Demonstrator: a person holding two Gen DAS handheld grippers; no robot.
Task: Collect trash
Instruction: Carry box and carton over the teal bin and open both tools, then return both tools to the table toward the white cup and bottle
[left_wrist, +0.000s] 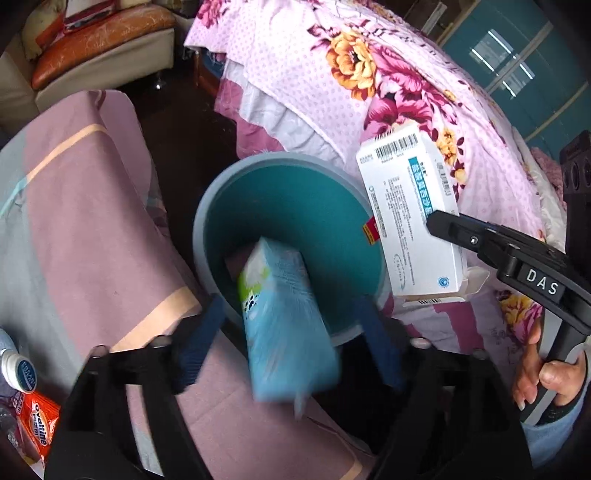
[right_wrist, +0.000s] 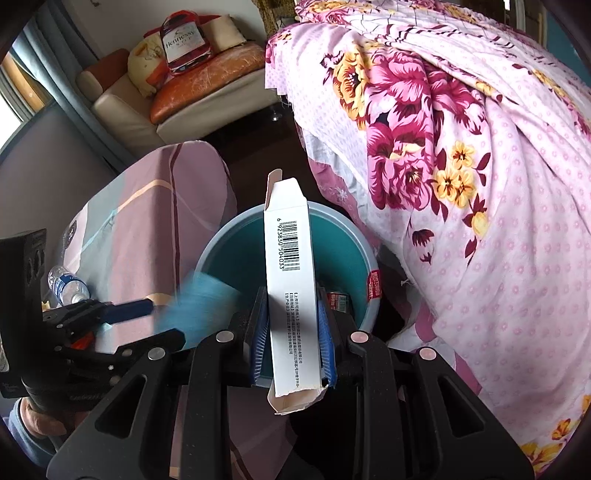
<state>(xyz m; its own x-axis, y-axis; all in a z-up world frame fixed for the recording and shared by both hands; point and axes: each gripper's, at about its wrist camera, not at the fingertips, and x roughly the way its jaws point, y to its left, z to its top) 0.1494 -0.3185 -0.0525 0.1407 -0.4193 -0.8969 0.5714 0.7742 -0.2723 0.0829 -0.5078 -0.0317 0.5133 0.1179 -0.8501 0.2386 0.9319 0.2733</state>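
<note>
Jaws on the left gripper (left_wrist: 288, 325) stand spread wide, and the blue box (left_wrist: 284, 317) between them is blurred and touches neither pad, so it looks let go and dropping toward the bin (left_wrist: 221, 192). Its far end already overlaps the bin's mouth in the left wrist view, while its near end hangs over the rim closest to the camera. From the right wrist view it is only a blue smear (right_wrist: 203, 306) at the bin's left edge (right_wrist: 210, 254), just beyond the left gripper (right_wrist: 147, 314).

Jaws on the right gripper (right_wrist: 293, 332) are pressed onto the white box (right_wrist: 291, 288), pinching its two broad faces near the torn lower end. That box stands upright with its open flap at the top, and in the right wrist view it lines up with the middle of the bin. Seen from the left wrist camera, though, the white box (left_wrist: 413, 218) sits over the bin's right rim, partly outside it, so I judge it not yet centred.

To do this well, hold the left gripper spread until the blue box has cleared the rim. Then carry the right gripper inward over the teal interior, tilt the white box's free end downward, and only then release. The bin stands on the floor between the cloth-covered tabletop (left_wrist: 92, 221) and the flowered bed (left_wrist: 369, 92), so a miss would land in a tight gap.
</note>
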